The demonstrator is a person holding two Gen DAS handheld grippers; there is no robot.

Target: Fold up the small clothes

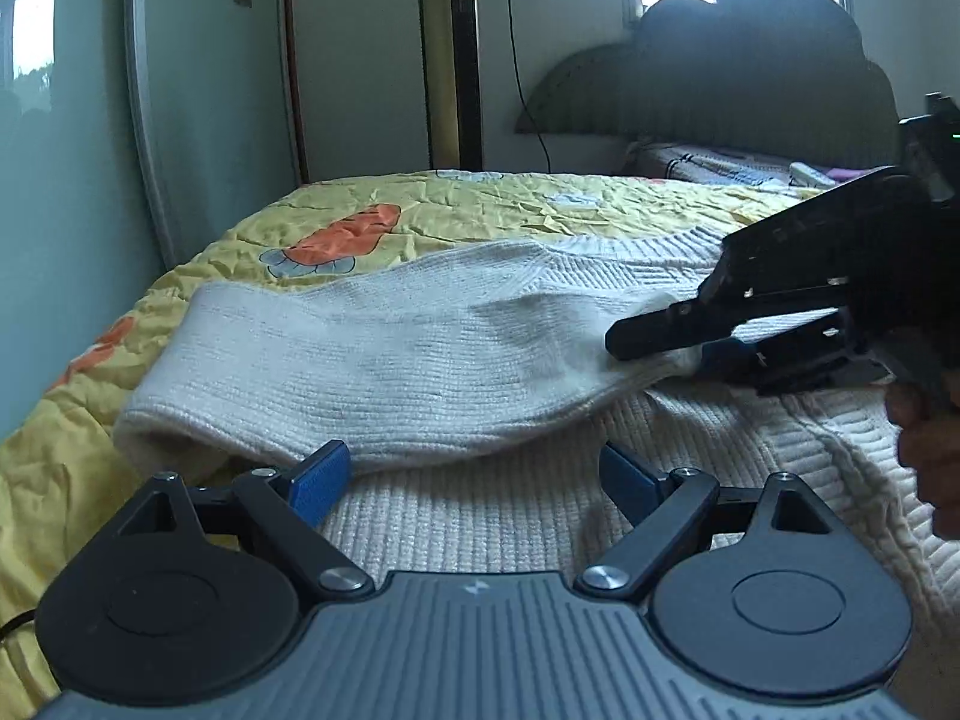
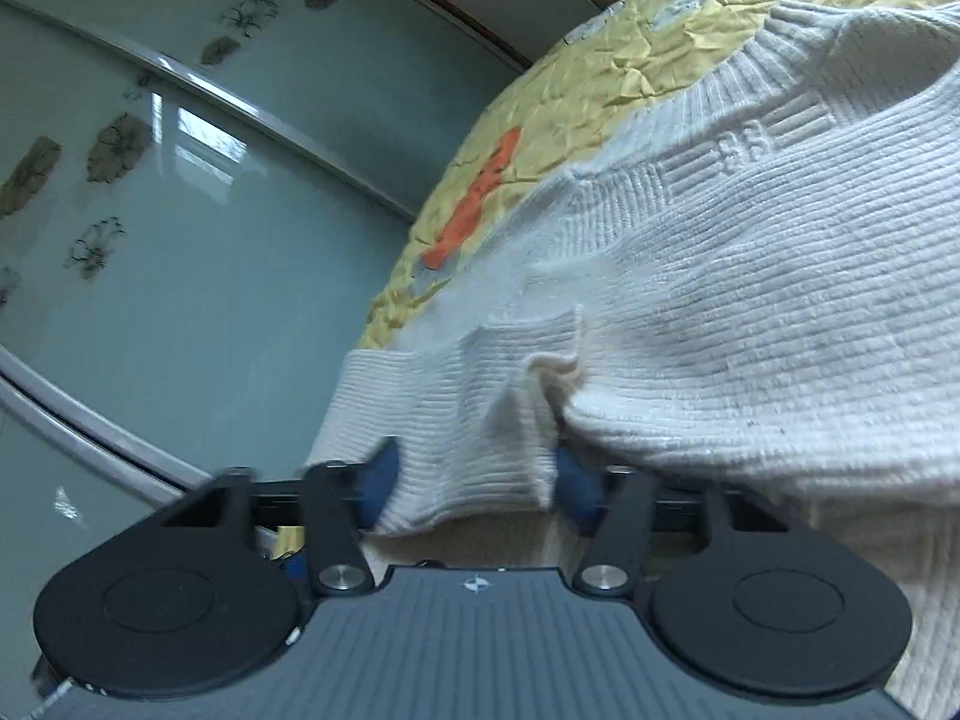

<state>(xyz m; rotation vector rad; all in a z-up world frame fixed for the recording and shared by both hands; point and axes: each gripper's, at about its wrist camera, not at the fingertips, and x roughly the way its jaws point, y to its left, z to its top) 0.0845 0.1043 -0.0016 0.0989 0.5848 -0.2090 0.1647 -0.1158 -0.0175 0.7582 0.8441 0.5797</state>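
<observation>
White knit sweater [image 1: 372, 360] sleeve | right claw [image 1: 666, 348] clamped | left claw [image 1: 474, 483] wide, empty

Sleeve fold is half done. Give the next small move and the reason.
Probably draw the right gripper further across the sweater body, carrying the sleeve. Its jaws are closed on the sleeve's end, which already lies partly over the body, while the left gripper is open, holding nothing.

Right gripper [image 2: 474, 480] pinches a white knit sweater [image 2: 750, 312] over the yellow quilt [image 2: 660, 42]
</observation>
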